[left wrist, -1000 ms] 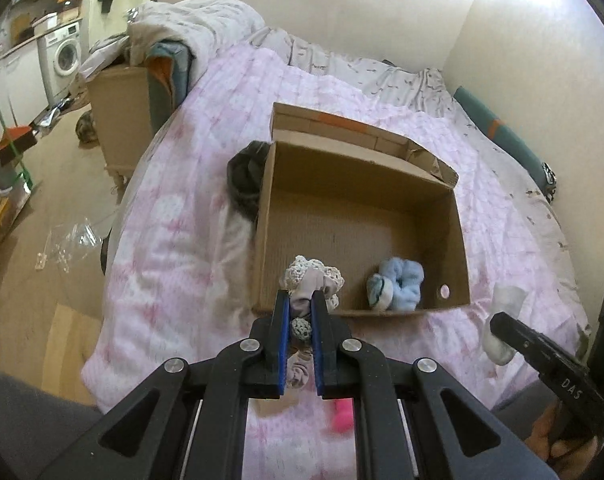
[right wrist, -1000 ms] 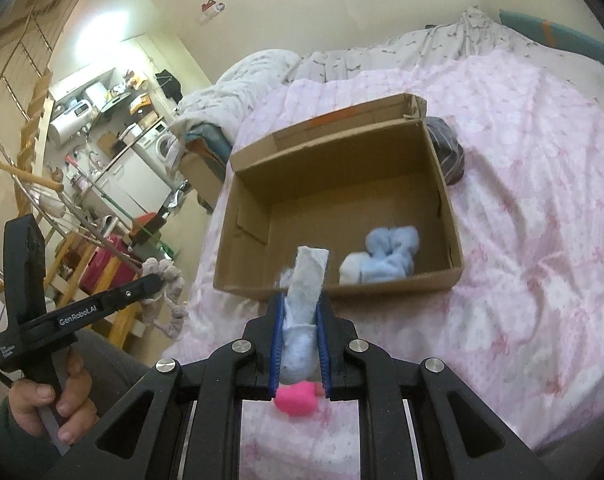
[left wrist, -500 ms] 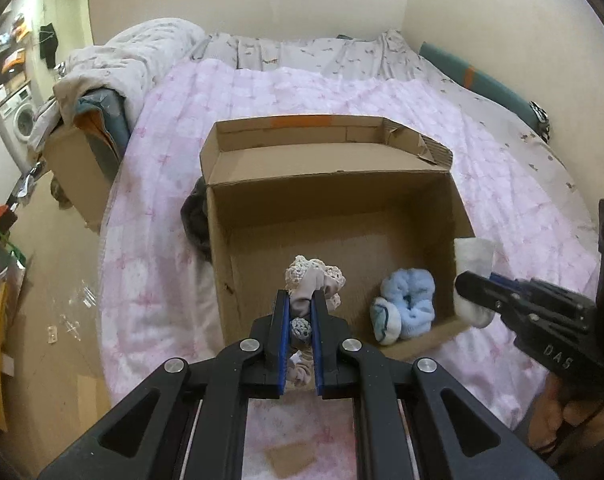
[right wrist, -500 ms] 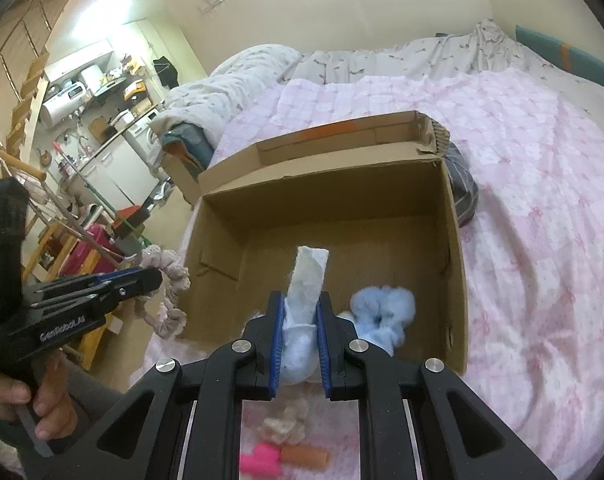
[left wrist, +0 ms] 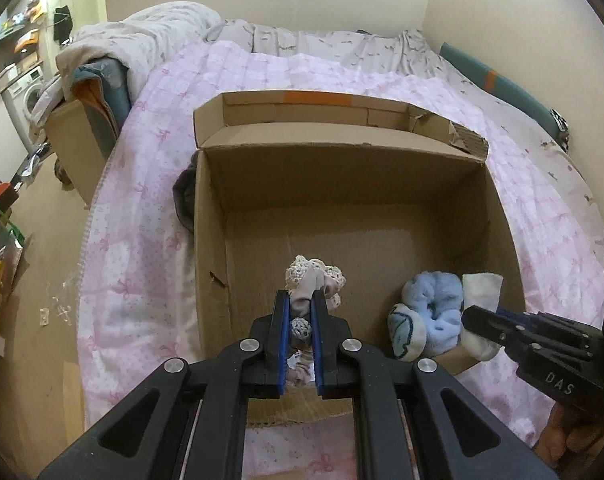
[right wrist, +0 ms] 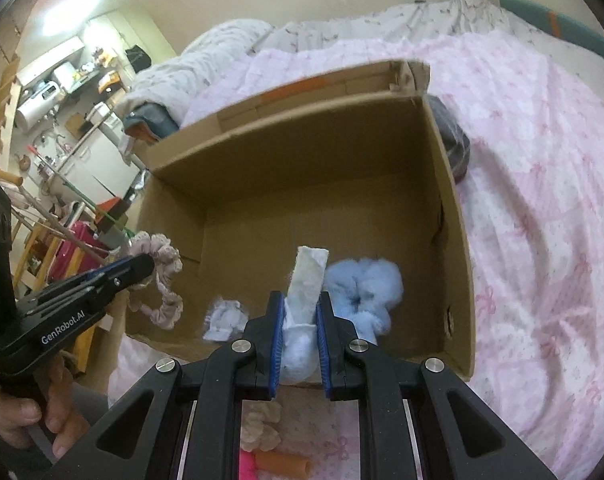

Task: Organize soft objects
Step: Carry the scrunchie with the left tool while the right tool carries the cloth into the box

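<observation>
While my left gripper [left wrist: 300, 312] clamps the lace scrunchie [left wrist: 314, 280] and my right gripper [right wrist: 300, 320] the white sock [right wrist: 308, 280] above the cardboard box [left wrist: 210, 264], I should lower both past the rim before parting fingers.

Pink quilted bed [left wrist: 142, 208], cardboard box [left wrist: 210, 264], dark cloth [left wrist: 182, 200] beside it

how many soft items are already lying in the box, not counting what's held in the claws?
2: a fluffy blue piece and a small white-and-blue piece beside it, both near the front wall of the cardboard box. The claws hide part of the box floor, so more may be out of sight.
</observation>
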